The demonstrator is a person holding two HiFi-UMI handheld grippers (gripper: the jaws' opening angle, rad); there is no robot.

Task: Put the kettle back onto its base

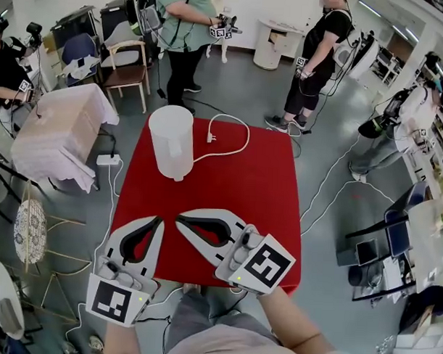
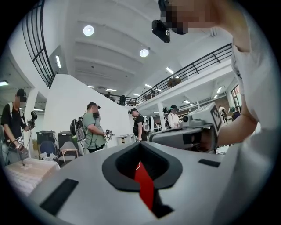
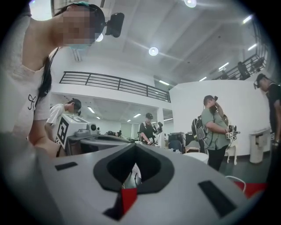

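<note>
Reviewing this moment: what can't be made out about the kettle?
1. Head view: the kettle hides whatever lies under it, so no base shows.
2. Left gripper view: the kettle is hidden behind the left gripper and its own body.
3. Head view: the kettle's handle and lid are too washed out to tell.

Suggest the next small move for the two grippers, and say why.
Probably none beyond lowering both grippers to rest. The kettle stands upright on the red table, its cord leaving from its foot, so it seems seated, though the base itself is hidden. The left gripper and right gripper are shut, empty, well clear of it.
</note>
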